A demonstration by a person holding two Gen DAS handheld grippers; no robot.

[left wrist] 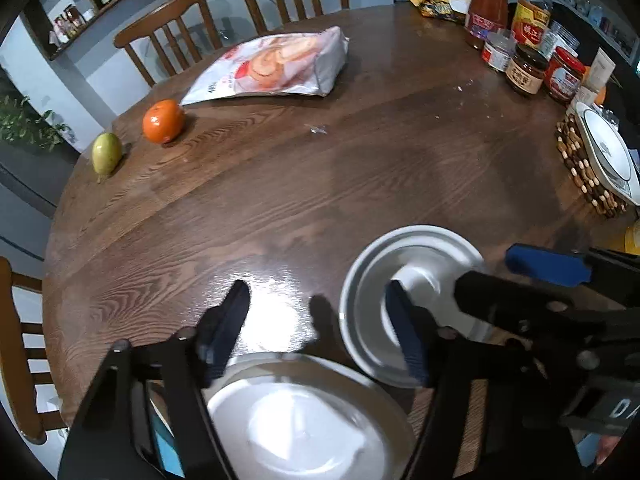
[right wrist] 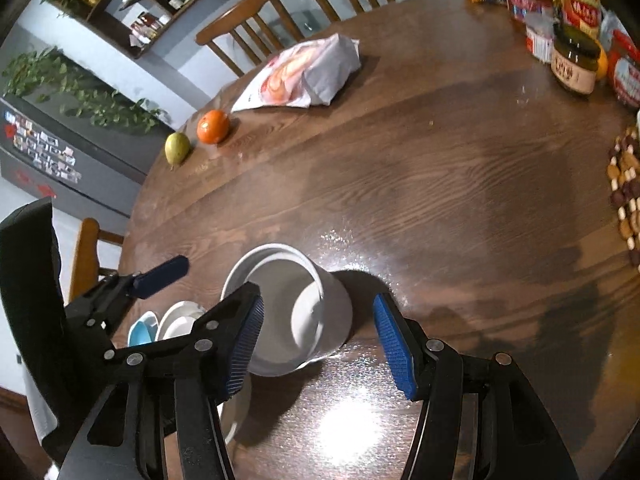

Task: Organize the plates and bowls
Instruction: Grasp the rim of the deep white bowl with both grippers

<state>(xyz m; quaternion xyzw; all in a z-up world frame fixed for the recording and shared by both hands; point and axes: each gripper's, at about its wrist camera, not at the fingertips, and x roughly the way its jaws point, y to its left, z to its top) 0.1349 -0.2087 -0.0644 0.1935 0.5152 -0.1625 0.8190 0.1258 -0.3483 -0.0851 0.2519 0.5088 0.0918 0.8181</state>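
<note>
Both tools spread apart — white bowl [right wrist: 288, 308] between right tool [right wrist: 318, 344] tips, left tool [left wrist: 320, 328] over plate [left wrist: 312, 420]

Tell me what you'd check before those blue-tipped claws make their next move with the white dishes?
1. Right gripper open: ok, fingers spread wide.
2. Right gripper lined up with the white bowl: ok, bowl sits between the fingers.
3. Left gripper open: ok, nothing held.
4. Grippers apart from each other: cannot tell; the right one crosses the left view very near the left gripper's finger.
5. Stack spot ready: cannot tell; a white dish lies under the left gripper, blurred.
6. Path free of the orange and pear: ok, both far across the table.
</note>
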